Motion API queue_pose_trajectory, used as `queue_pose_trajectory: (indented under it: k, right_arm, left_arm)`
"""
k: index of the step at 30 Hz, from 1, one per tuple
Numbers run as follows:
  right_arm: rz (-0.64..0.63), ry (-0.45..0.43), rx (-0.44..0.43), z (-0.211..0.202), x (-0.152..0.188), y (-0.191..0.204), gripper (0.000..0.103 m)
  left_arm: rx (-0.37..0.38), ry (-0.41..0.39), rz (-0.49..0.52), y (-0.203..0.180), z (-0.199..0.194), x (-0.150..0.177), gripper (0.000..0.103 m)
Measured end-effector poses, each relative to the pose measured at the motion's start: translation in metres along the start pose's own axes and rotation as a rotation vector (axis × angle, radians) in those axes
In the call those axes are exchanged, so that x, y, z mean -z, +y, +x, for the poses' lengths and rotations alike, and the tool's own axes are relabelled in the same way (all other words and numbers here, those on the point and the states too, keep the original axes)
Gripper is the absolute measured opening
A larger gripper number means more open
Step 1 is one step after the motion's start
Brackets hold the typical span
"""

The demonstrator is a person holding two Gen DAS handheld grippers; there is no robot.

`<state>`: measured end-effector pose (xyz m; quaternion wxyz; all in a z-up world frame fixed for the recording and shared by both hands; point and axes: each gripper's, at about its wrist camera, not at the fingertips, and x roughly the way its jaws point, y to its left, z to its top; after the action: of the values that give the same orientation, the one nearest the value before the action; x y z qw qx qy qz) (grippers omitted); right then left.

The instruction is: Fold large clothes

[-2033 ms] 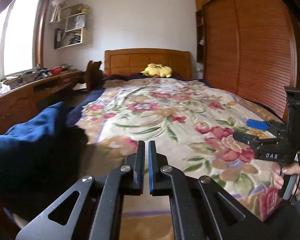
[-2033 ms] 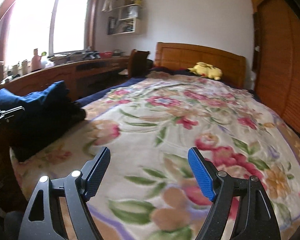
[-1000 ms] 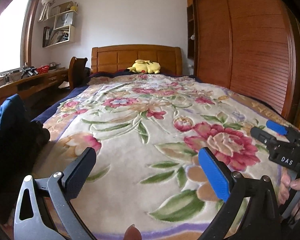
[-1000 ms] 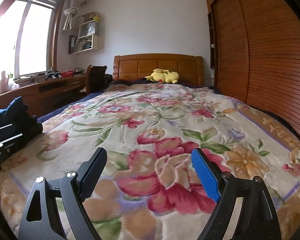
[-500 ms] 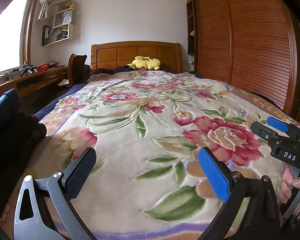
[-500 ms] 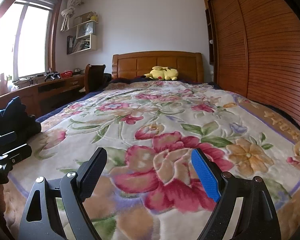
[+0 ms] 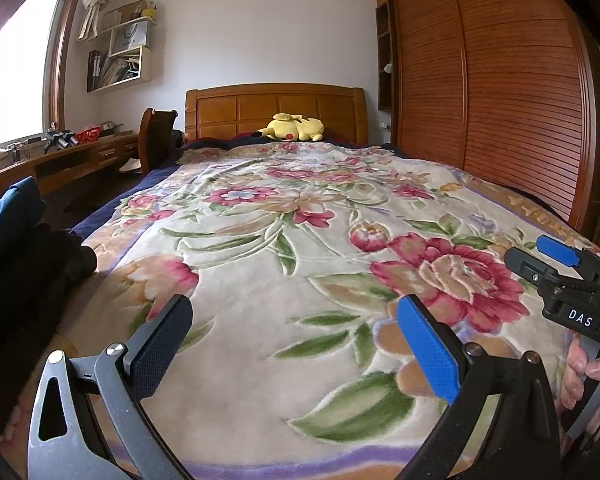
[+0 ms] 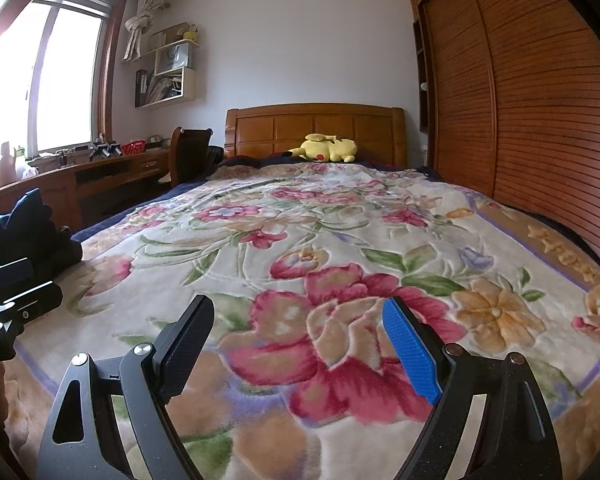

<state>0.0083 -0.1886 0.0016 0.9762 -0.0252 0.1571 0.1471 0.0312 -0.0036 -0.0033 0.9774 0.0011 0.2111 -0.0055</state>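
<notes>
A dark navy and black garment (image 7: 16, 248) lies bunched at the bed's near left corner; it also shows in the right wrist view (image 8: 24, 232). My left gripper (image 7: 296, 324) is open and empty above the floral blanket (image 7: 300, 240), to the right of the garment. My right gripper (image 8: 296, 320) is open and empty over the blanket's near middle (image 8: 340, 280). The right gripper also shows at the right edge of the left wrist view (image 7: 556, 264). The left gripper body shows at the left edge of the right wrist view (image 8: 8, 300).
A yellow plush toy (image 7: 292, 127) lies by the wooden headboard (image 7: 276, 110). A wooden desk (image 7: 72, 160) and chair (image 7: 156, 140) stand along the left wall under the window. A slatted wooden wardrobe (image 7: 500, 100) runs along the right side.
Two seconds ago my left gripper was shut beside the garment; it has since opened and swung right, away from it. Both grippers have turned toward the middle of the bed and steadied.
</notes>
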Motion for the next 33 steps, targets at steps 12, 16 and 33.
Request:
queue_pose_trajectory:
  k: [12,16,33]
  right_arm:
    - [-0.003,-0.002,-0.007,0.0007,0.0010,-0.0017,0.087]
    - [-0.005,-0.003,-0.013,0.0008,0.0014,-0.0026,0.087]
    - [-0.008,-0.009,-0.018,0.0002,0.0021,-0.0057,0.087]
  left_arm:
    - [-0.004,-0.002,-0.003,0.0012,-0.0001,-0.0005,0.102]
    - [-0.009,-0.008,-0.007,0.0038,-0.0013,-0.0022,0.102]
    - [-0.010,-0.016,-0.008,0.0059,-0.0027,-0.0031,0.102]
